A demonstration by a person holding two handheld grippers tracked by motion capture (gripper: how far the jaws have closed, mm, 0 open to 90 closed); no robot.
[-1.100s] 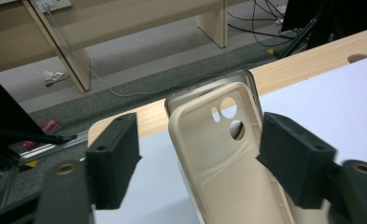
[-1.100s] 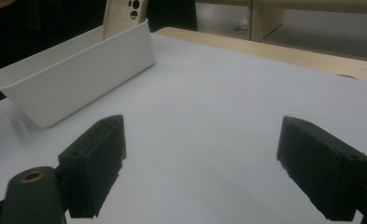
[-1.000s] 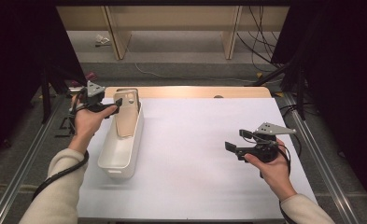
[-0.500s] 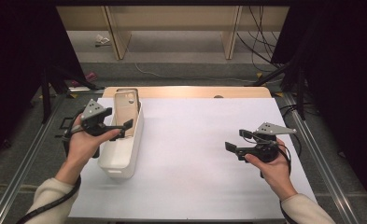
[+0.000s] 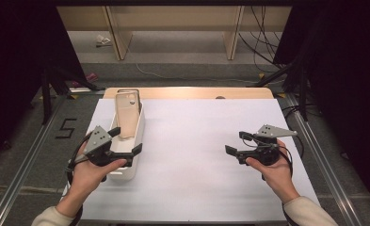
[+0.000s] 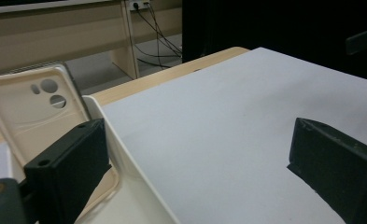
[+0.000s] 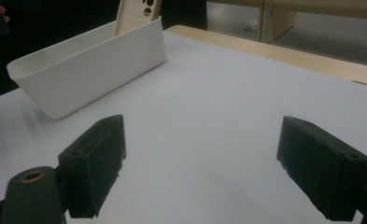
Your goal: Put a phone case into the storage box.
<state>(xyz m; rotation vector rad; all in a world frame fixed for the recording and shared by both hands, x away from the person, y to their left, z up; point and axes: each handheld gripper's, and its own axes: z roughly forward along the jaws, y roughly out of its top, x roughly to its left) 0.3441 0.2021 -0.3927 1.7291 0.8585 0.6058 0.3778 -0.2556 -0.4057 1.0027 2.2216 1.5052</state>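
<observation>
The phone case is a pale cream shell, long and narrow with rounded corners and a raised lip round its edge. Near its top end sit camera cut-outs: two round holes and a small oblong slot, plain in the left gripper view. It stands tilted in the far end of the white bin, its top leaning against the far wall and rising above the rim, its lower end down inside. In the right gripper view the case pokes up behind the bin.

The bin is a narrow, long tub with a smooth rim, lying along the left side of the white table.

The left gripper hovers over the near end of the bin, jaws spread wide after just opening, nothing between them; one jaw hangs over the inside of the bin, the other over the table beside it. It is near the case but not touching it.

The right gripper sits well apart on the right side, jaws spread, nothing held, pointing toward the bin.
</observation>
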